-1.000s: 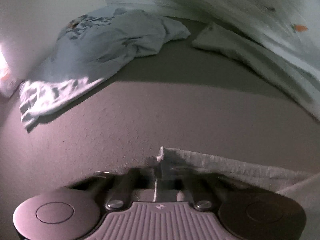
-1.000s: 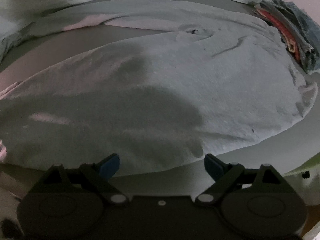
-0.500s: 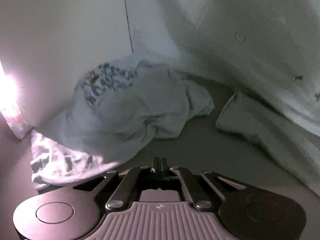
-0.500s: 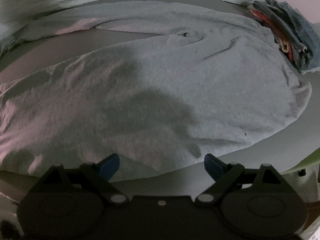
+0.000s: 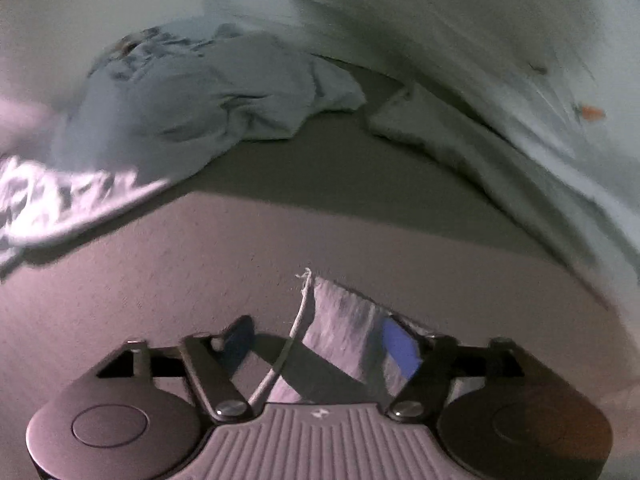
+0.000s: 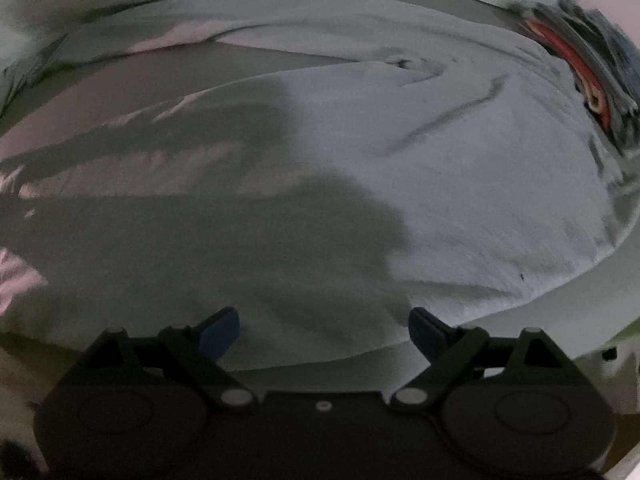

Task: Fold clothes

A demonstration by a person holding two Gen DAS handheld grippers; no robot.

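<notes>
Between the fingers of the left tongs [image 5: 320, 344], a pale corner of cloth [image 5: 340, 320] lies on the grey surface [image 5: 200, 288], with a thin cord [image 5: 298, 320] running up along its left edge to a frayed tip. The jaws have just been opening: the left pad is clear of the cloth, while the blue right pad [image 5: 400, 346] overlaps it, and whether it touches cannot be told; the cloth looks released. The rest of this cloth runs out of view at the lower right. Farther off, a crumpled light-blue garment [image 5: 192, 108] is heaped by the pale wall [image 5: 100, 8]; its near-left end is washed out by bright light and smeared by blur, so the pattern there cannot be made out. To the right a white sheet [image 5: 460, 40] hangs in folds with a small orange mark [image 5: 592, 112]; its lower edge is blurred.

Under the right tongs [image 6: 324, 330], jaws spread wide and grasping nothing, a large grey garment [image 6: 440, 200] lies spread flat on the surface. A dark shadow covers its near-left half and hides the folds there. Its near hem sits just ahead of the blue pads [image 6: 222, 330]; the left part is cut off by the frame. At the far right a stack of folded clothes [image 6: 584, 64], red and blue-grey layers, is blurred and clipped by the edge, so the pieces cannot be counted.
</notes>
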